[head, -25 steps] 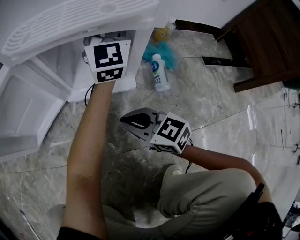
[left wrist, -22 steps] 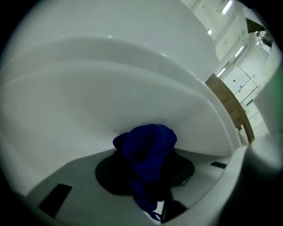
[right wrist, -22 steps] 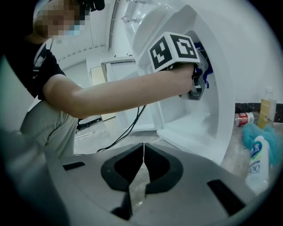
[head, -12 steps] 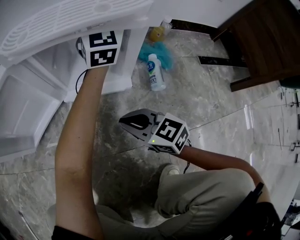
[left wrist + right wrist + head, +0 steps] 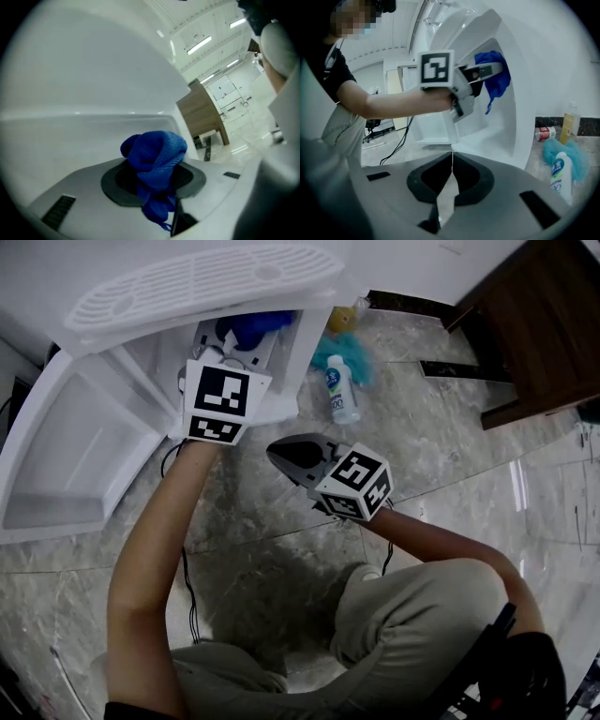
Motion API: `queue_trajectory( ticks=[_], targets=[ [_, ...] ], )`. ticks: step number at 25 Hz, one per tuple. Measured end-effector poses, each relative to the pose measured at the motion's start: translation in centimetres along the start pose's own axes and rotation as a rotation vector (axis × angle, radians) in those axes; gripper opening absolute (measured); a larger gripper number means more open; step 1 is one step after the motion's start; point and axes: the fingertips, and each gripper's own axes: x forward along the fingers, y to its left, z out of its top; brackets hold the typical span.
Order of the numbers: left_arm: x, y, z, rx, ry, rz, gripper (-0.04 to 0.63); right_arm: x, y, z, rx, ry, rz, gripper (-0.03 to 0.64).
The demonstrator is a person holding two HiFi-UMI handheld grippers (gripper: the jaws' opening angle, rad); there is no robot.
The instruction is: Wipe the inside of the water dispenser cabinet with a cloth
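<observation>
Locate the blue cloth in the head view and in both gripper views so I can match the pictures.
Head view: the blue cloth is at upper centre, inside the open cabinet.
Left gripper view: the cloth is low at centre, bunched between the jaws.
Right gripper view: the cloth is right of centre and high, hanging in the cabinet opening.
Shared landmark: the white cabinet wall beside the cloth.

The white bottle (image 5: pixel 343 396) seems to bear "00" on its label; nothing else legible.
</observation>
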Motion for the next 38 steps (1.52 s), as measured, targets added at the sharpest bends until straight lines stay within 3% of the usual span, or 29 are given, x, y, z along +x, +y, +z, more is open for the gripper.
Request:
queue_trajectory(
  ticks=[4,8,13,16,19,22,26,32,35,38],
  targets=[
    [-5.1,-3.3,-1.6,0.060,0.076,-0.165,0.144,-0.2,-1.7,2.1,-0.001,-0.030,-0.050,0.002],
    [-9.4,-3.2,-2.0,0.088,0.155,-0.255,0.144,-0.2,-3.0,5.4,-0.044,-0.086,-0.083,0.002],
    [-14.7,-4.1,-2.5,0.159,0.223,-0.371,0.144,0.5,-1.8,9.2,-0.129,-0.081,-0.039,0.002],
    [-17.1,-3.3,-2.4,0.136,0.238,-0.364,0.144,0.7,0.0,10.9,-0.163,-0.051,0.024,0.002],
    [-18.3,-2.0,-3.6,0.122,0.271,-0.328,0.144,1.4,1.3,11.2,-0.233,0.049,0.081,0.002],
    [-18.7,-0.4,-4.9,0.034,0.295,-0.285,0.144,2.8,2.3,11.9,-0.293,0.123,0.130,0.002],
    [-19.1,1.1,-6.3,-0.065,0.320,-0.229,0.144,5.0,3.2,11.8,-0.321,0.141,0.179,0.002],
    [-19.1,-0.3,-7.8,-0.144,0.359,-0.261,0.144,5.5,2.2,8.2,-0.240,0.174,0.163,0.002],
    [-19.7,-1.4,-9.2,-0.231,0.390,-0.270,0.144,5.6,2.5,6.9,-0.281,0.203,0.183,0.002],
    [-20.0,-2.2,-10.6,-0.220,0.433,-0.286,0.144,5.6,1.5,6.8,-0.299,0.217,0.172,0.002]
  ],
)
